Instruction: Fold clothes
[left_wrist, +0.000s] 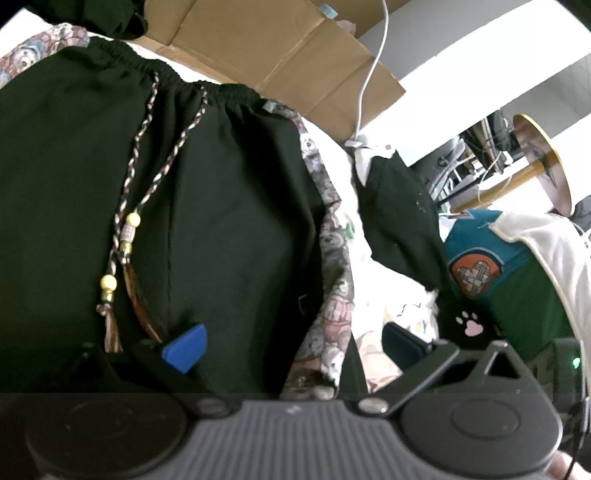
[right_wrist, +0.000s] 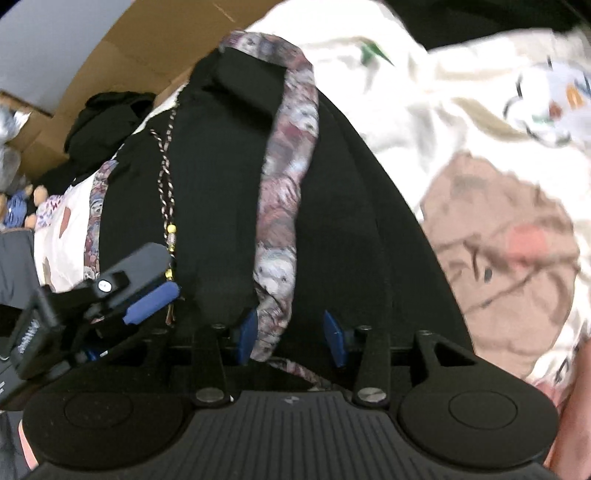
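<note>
Black shorts (left_wrist: 221, 206) with a bear-print side stripe (left_wrist: 332, 266) and a braided, beaded drawstring (left_wrist: 129, 229) lie spread before me. My left gripper (left_wrist: 291, 345) is open, its blue pads wide apart over the shorts' lower part. In the right wrist view the shorts (right_wrist: 229, 192) are bunched, the stripe (right_wrist: 284, 206) running down between the blue pads of my right gripper (right_wrist: 291, 338), which is shut on the fabric. The left gripper (right_wrist: 147, 295) shows at the left of that view, beside the drawstring (right_wrist: 166, 184).
A pile of other clothes lies to the right: a black item (left_wrist: 402, 225), a teal and green garment (left_wrist: 506, 280), white cloth (right_wrist: 461, 110). A cardboard box (left_wrist: 280, 48) stands behind, with a white cable (left_wrist: 373, 62). A soft toy (right_wrist: 26, 206) sits far left.
</note>
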